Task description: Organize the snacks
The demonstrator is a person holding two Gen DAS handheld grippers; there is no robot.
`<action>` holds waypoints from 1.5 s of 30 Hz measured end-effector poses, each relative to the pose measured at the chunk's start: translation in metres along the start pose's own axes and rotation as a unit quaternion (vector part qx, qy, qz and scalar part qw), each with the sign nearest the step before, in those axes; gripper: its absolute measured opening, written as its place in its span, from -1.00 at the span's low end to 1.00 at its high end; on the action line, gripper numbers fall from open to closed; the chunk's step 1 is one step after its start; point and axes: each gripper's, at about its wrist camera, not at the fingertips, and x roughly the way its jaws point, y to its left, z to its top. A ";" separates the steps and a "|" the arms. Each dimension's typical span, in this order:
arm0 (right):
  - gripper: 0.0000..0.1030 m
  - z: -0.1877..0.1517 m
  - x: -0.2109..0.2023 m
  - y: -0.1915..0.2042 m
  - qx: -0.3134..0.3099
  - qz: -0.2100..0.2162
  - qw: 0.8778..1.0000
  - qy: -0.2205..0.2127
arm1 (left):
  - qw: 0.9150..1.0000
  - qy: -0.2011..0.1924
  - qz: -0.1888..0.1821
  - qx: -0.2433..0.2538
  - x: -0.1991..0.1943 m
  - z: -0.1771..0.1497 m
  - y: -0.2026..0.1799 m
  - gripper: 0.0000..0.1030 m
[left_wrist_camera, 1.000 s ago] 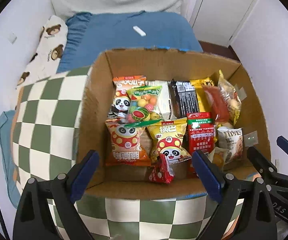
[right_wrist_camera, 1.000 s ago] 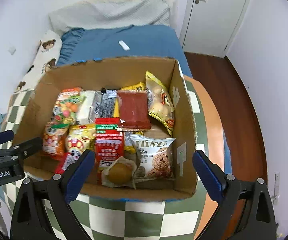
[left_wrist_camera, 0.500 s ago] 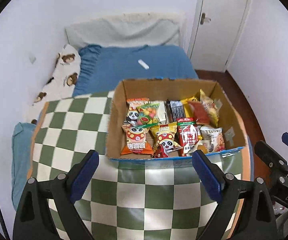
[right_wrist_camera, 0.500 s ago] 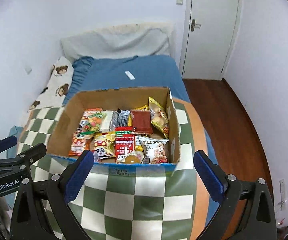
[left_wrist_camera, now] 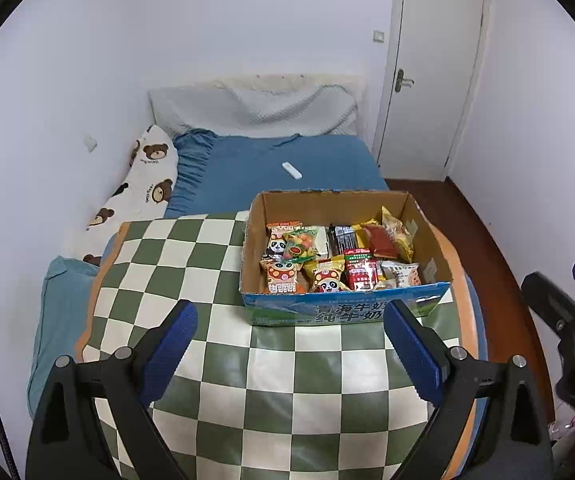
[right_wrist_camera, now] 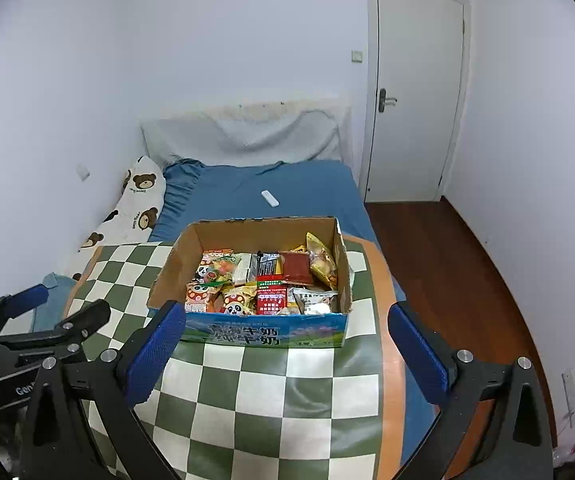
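An open cardboard box [left_wrist_camera: 419, 304] [right_wrist_camera: 191, 246] with a blue printed front stands on a green-and-white checkered cloth [left_wrist_camera: 271, 396] [right_wrist_camera: 287, 400]. Several snack packets [left_wrist_camera: 339, 258] [right_wrist_camera: 263, 282] fill it in rows, among them panda bags, red packs and a cookie bag. My left gripper [left_wrist_camera: 289, 350] hangs open above the cloth, well short of the box, nothing between its blue pads. My right gripper [right_wrist_camera: 285, 350] is open too, just as far back and empty. Each gripper shows at the edge of the other's view.
Behind the box lies a bed with a blue sheet [left_wrist_camera: 299, 160], a white remote [left_wrist_camera: 291, 170] and a bear-print pillow [left_wrist_camera: 143, 184]. A white door [right_wrist_camera: 415, 92] is at the back right. Wooden floor [right_wrist_camera: 447, 264] runs along the right.
Both grippers have pulled back and up from the box. The box shrank from filling the views to the middle distance; its printed front and the room's walls came into view.
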 end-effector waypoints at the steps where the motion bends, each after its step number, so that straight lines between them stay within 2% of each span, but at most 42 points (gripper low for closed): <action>1: 1.00 -0.003 -0.006 0.001 -0.001 0.000 1.000 -0.003 | 1.000 -0.005 0.001 0.001 -0.006 -0.002 0.000 0.85; 8: 1.00 -0.012 -0.034 0.004 -0.004 0.003 1.000 -0.017 | 1.000 -0.029 0.009 0.004 -0.039 -0.014 0.001 0.85; 15: 1.00 -0.015 -0.045 0.005 -0.010 -0.001 1.000 -0.028 | 0.999 -0.041 0.015 0.004 -0.052 -0.019 0.000 0.85; 17: 1.00 -0.016 -0.046 0.003 -0.007 -0.002 1.000 -0.028 | 0.999 -0.045 0.016 0.002 -0.053 -0.019 0.000 1.00; 22: 1.00 -0.016 -0.045 0.000 -0.007 -0.004 1.000 -0.025 | 0.999 -0.044 0.018 0.000 -0.053 -0.020 0.000 1.00; 32: 1.00 -0.013 -0.028 -0.003 -0.010 -0.008 1.000 -0.020 | 0.999 -0.030 0.022 0.005 -0.032 -0.017 -0.003 1.00; 38: 1.00 -0.012 0.003 -0.009 -0.002 -0.014 1.000 -0.008 | 0.999 -0.027 0.028 0.002 -0.009 -0.009 -0.003 1.00; 45: 1.00 -0.008 0.040 -0.011 0.004 -0.023 1.000 0.001 | 0.999 -0.004 0.038 -0.003 0.034 0.003 0.003 1.00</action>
